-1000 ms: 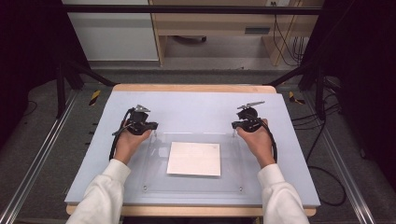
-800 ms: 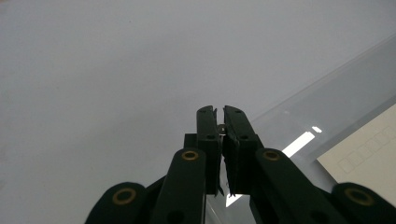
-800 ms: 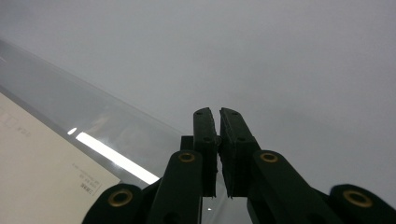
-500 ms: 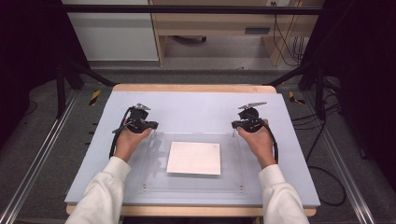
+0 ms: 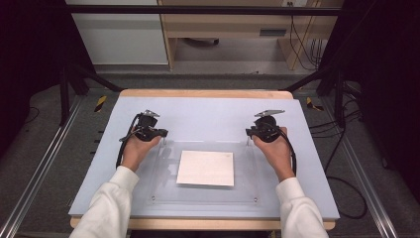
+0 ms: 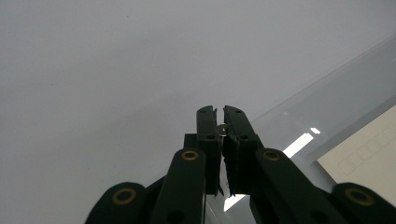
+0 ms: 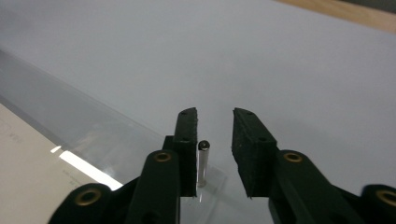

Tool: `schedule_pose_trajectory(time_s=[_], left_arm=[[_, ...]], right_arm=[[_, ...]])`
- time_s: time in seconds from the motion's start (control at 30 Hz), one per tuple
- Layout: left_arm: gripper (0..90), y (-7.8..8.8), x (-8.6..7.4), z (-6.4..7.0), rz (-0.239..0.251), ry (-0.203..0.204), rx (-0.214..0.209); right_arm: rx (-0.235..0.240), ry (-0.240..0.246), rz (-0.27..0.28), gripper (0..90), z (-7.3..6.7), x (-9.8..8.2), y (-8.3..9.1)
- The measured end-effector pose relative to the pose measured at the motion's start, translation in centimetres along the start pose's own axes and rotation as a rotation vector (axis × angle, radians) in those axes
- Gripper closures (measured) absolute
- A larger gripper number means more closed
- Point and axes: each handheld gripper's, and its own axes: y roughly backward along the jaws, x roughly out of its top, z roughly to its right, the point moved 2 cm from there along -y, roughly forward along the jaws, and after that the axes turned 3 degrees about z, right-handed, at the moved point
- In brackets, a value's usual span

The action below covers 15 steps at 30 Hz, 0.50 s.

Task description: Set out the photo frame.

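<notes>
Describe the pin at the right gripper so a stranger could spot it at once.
On the pale blue table lies a clear plate with a white sheet on it. At the plate's far right corner a thin upright pin stands between the jaws of the right gripper, which have just been opening. The matching pin at the far left corner is clamped in the left gripper.
</notes>
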Motion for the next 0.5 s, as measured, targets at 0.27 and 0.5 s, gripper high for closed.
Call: schedule_pose_trajectory(time_s=[0.27,0.5], left_arm=[[85.0,-0.1,0.1,-0.1,-0.004,0.010,-0.006],[85.0,-0.2,0.1,-0.1,-0.005,0.010,-0.006]], right_arm=[[-0.057,0.087,0.118,51.1,-1.0,-1.5,4.9],[-0.096,0.182,0.218,32.8,-2.2,-6.0,9.7]])
